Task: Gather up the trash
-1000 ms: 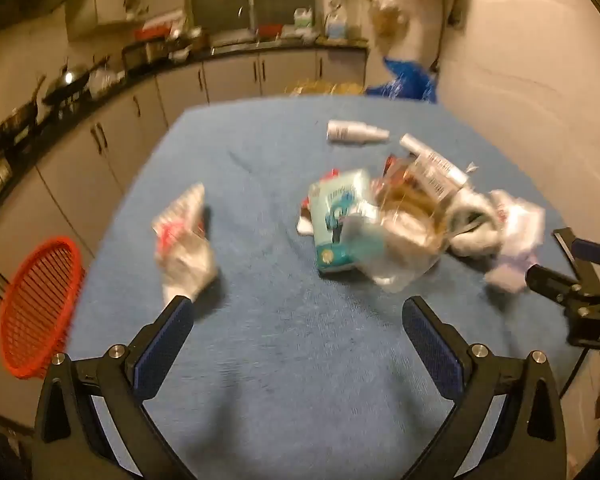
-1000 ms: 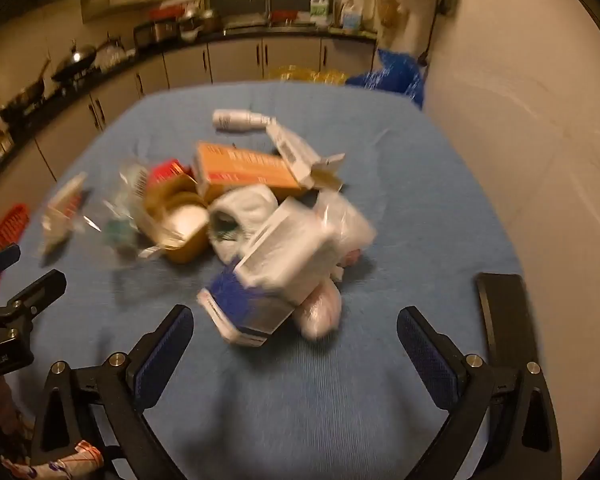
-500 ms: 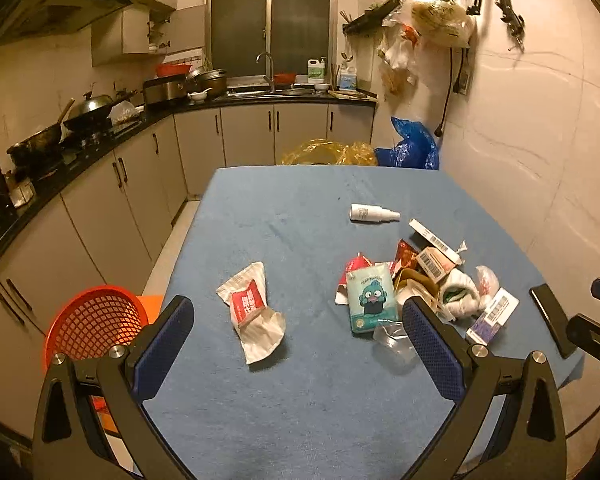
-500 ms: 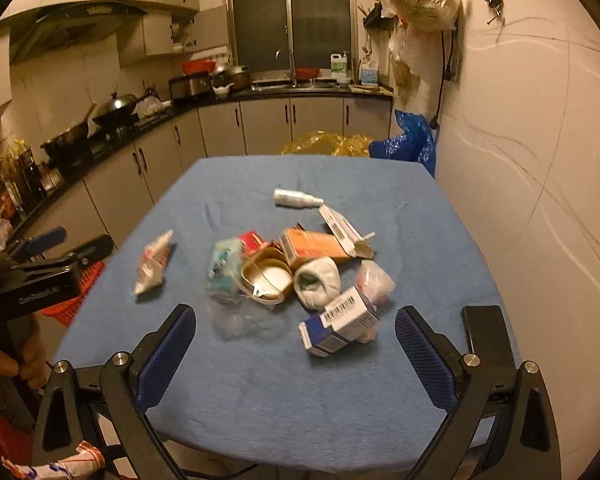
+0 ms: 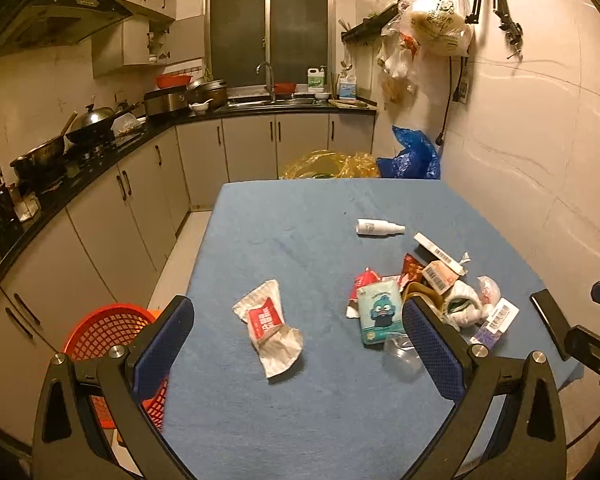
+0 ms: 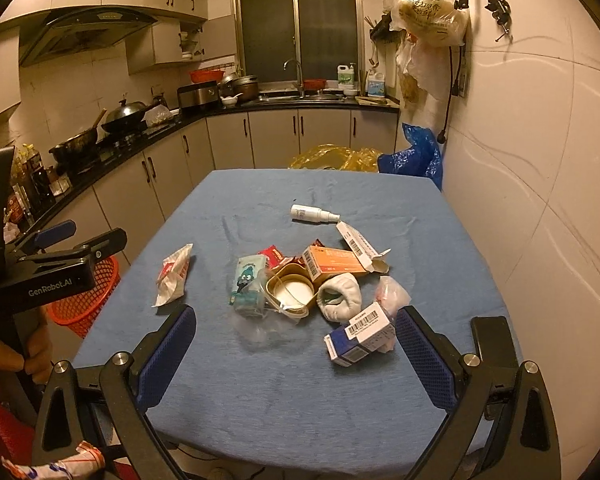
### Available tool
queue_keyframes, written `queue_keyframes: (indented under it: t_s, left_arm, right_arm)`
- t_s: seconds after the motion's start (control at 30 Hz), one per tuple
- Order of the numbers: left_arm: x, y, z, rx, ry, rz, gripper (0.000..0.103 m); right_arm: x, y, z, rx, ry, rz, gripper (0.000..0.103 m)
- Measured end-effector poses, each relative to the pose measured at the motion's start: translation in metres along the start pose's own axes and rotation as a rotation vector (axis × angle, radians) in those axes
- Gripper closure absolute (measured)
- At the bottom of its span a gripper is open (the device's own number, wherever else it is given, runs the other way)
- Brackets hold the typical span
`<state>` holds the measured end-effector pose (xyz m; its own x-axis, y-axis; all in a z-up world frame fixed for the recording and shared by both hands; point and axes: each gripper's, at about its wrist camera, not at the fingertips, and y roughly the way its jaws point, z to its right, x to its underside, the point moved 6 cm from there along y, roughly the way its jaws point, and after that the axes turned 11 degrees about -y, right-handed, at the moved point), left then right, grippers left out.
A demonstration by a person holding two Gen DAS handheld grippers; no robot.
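A heap of trash lies on the blue table (image 5: pixel 300 420): a teal tissue pack (image 5: pixel 378 314) (image 6: pixel 248 280), an orange box (image 6: pixel 332 266), a blue-and-white box (image 6: pixel 360 334), a round tin (image 6: pixel 290 290) and crumpled white paper (image 6: pixel 340 296). A white-and-red wrapper (image 5: pixel 270 330) (image 6: pixel 174 274) lies apart to the left. A white spray bottle (image 5: pixel 378 227) (image 6: pixel 314 214) lies farther back. My left gripper (image 5: pixel 296 312) hangs open and empty above the near table edge, over the wrapper. My right gripper (image 6: pixel 294 316) is open and empty, short of the heap.
A red mesh basket (image 5: pixel 112 344) (image 6: pixel 88 292) stands on the floor left of the table. A black phone (image 6: pixel 494 340) lies at the table's right edge. Kitchen counters run along the left and back; a wall is close on the right. A hand (image 6: pixel 4 356) holds the left gripper.
Both grippers have drawn back and up from the table, so the whole table and kitchen show now. The trash has not moved. Both stay open.
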<state>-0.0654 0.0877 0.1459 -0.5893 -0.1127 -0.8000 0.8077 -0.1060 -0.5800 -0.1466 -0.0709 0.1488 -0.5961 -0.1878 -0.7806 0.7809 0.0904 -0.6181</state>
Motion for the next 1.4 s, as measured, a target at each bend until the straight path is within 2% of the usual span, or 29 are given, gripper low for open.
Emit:
queue_keyframes:
  t_s: [0.73, 1.4]
  left_arm:
    - [0.005, 0.010, -0.021, -0.047, -0.011, -0.051, 0.000]
    - [0.011, 0.017, -0.016, -0.038, 0.009, -0.068, 0.000]
  right_arm:
    - [0.003, 0.021, -0.011, -0.052, 0.018, -0.037, 0.002]
    - [0.010, 0.026, -0.001, -0.050, 0.065, -0.063, 0.002]
